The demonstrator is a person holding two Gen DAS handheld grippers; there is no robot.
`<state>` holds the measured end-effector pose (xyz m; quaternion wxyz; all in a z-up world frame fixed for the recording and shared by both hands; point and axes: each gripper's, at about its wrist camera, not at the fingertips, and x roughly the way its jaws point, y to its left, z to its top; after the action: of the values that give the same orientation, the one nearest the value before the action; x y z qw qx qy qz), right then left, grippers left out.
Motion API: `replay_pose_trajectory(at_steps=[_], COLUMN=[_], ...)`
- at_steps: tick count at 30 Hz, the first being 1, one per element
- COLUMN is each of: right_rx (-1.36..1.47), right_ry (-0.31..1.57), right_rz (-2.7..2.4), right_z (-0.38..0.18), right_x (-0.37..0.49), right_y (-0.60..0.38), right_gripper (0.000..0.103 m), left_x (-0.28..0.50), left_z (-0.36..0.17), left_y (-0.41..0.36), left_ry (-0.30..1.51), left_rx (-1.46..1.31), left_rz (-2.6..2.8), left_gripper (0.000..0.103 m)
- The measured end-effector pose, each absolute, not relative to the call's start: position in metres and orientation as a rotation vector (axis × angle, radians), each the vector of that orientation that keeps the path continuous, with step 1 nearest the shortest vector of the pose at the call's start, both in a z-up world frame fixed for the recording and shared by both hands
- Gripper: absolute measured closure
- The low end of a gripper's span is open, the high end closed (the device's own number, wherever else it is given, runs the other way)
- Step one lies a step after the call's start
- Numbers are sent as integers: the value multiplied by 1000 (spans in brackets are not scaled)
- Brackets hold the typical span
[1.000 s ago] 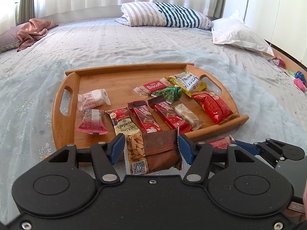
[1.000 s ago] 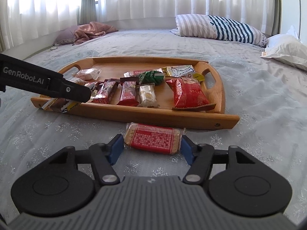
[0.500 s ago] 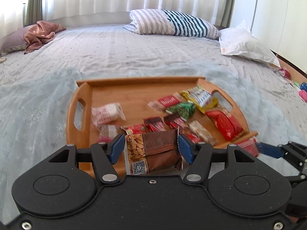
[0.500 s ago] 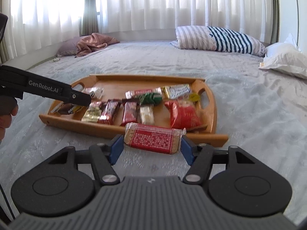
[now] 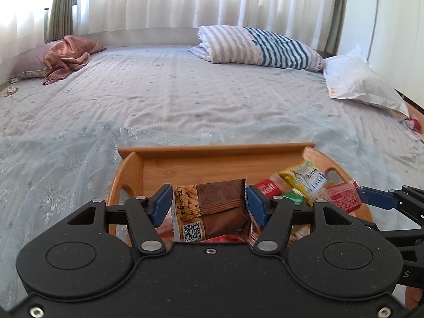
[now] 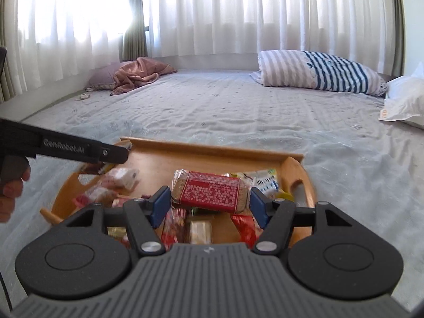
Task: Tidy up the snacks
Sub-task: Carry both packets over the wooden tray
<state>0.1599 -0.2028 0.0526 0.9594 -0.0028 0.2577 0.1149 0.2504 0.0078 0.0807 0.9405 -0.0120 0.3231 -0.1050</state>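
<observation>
My left gripper (image 5: 209, 206) is clamping a brown peanut-bar packet (image 5: 212, 209), my right gripper (image 6: 209, 204) a red cracker packet (image 6: 212, 194), both hanging over the crowded wooden tray (image 5: 212, 149); open bedspread (image 5: 185, 100) beyond its far rim.

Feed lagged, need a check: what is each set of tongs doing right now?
Left tongs: closed on the brown peanut snack pack.
Right tongs: closed on the red cracker pack.

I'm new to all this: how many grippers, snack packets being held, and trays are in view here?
Grippers: 2 (left gripper, right gripper)
Held snack packets: 2 (brown packet, red packet)
Wooden tray: 1
Total: 5
</observation>
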Motion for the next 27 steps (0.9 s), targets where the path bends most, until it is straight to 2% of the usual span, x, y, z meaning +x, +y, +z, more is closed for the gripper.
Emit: replay_pose_trajectory(at_steps=[13,27], right_rx=[-66,-33], right_ry=[620,701], right_rz=[252,218], right_z=[29,5], right_x=[266,304], right_y=[-177,-168], right_gripper=[36,36], left_x=[338,367], left_z=[45,19], left_y=[18,20], left_ry=[713,755], left_rx=[-15,-4], left_rz=[-104,-90], left_gripper=[44,44])
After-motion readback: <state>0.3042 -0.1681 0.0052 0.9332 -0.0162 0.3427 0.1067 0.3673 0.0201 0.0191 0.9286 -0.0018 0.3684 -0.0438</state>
